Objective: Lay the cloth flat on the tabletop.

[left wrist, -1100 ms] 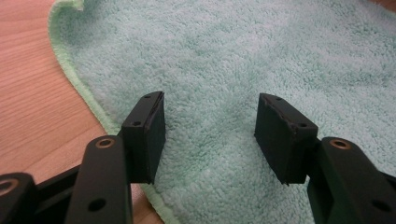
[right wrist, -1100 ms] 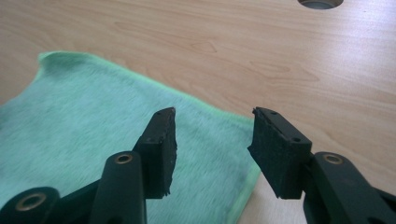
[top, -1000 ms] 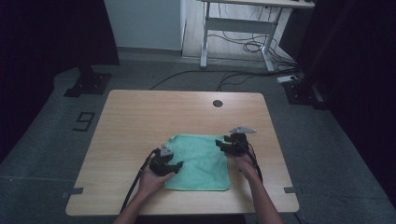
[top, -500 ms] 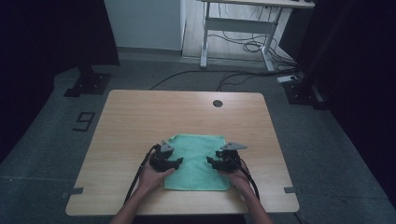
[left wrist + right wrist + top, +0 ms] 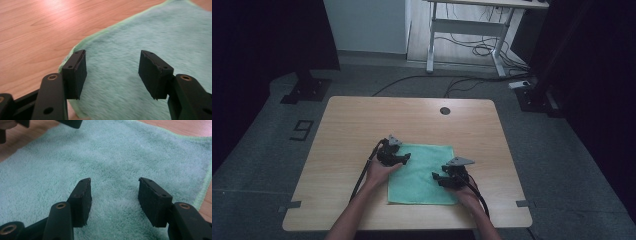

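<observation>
Right gripper (image 5: 439,178) moved from cloth's upper right down to lower right of centre; left gripper (image 5: 402,159) shifted up-left. Jaws just opening, both wide, nothing between. Green cloth (image 5: 422,175) flat, lower centre of table (image 5: 362,120). Risk — pads skim pile, pinch misses edge, cloth bunches.

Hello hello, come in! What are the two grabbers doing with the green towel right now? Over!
Left gripper open, jaws just widened, at towel's far-left corner. Right gripper open over its right side. Green towel flat on table. Nothing in the way.
</observation>
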Demonstrator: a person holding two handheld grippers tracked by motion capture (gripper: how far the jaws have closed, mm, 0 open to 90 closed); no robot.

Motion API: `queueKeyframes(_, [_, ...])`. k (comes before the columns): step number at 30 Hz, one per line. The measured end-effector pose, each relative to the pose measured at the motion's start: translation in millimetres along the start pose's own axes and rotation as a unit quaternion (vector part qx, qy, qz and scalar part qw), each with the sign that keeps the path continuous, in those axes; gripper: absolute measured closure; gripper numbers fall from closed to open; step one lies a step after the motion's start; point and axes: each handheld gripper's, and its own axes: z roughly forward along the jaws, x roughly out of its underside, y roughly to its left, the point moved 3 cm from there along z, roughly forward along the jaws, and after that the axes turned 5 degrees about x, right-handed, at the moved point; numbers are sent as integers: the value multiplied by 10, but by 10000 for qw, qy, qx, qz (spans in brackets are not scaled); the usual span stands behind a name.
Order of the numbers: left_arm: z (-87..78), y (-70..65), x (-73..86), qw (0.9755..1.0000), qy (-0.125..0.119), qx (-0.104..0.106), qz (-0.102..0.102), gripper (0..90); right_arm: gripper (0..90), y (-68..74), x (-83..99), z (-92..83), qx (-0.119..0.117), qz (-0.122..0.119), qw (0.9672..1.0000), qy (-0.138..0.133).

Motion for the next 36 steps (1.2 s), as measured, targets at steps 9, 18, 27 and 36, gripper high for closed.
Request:
queueKeyframes(9, [62,214,9,9996,66,44,-254,408,457,-17,8,-5,5,-29,10000,19])
queueKeyframes(18, [-324,93,20,9998,-154,53,-86,406,450,-21,7,-15,25,-2,10000,-19])
queueKeyframes(27, [-622,-234,295,9989,-164,444,73,401,444,85,36,-255,-86,-6,9996,-265])
queueKeyframes(36, [-407,-329,437,9984,186,493,205,401,422,240,165,-201,-146,-236,9995,149])
